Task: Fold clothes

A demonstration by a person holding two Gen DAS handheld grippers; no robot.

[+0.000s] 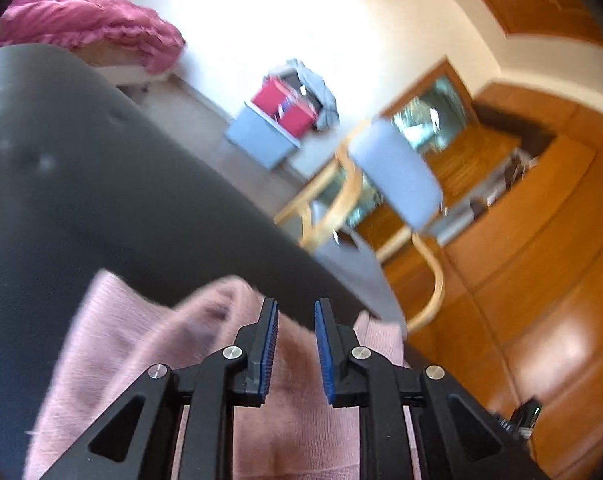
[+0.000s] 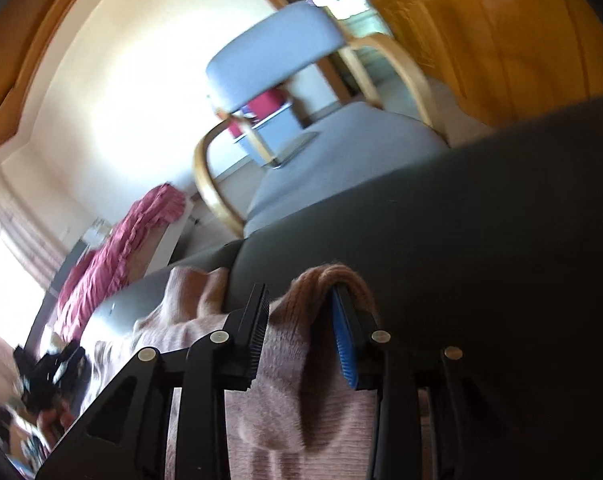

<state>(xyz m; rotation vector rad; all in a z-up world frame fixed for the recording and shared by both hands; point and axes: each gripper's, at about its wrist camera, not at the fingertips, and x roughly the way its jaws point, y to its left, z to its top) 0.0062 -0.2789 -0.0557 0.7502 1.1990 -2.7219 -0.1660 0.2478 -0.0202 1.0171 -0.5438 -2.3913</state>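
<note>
A pink knit sweater (image 1: 113, 344) lies on the dark grey table (image 1: 101, 184). My left gripper (image 1: 296, 308) hovers over it with a narrow gap between the jaws. Both blue pad faces show, and the knit is seen below and behind them rather than pinched. In the right wrist view a raised fold of the sweater (image 2: 297, 344) sits between the jaws of my right gripper (image 2: 301, 292) and drapes over the tip of the right finger (image 2: 343, 332). That finger's blue pad face is bare, with a shadowed gap beside it.
A grey-cushioned chair with a bent wooden frame (image 1: 393, 176) stands just past the table's far edge. Behind it are wooden cabinets (image 1: 541, 240), a grey stand with a red box (image 1: 277, 120) and a bed with a magenta cover (image 1: 85, 20).
</note>
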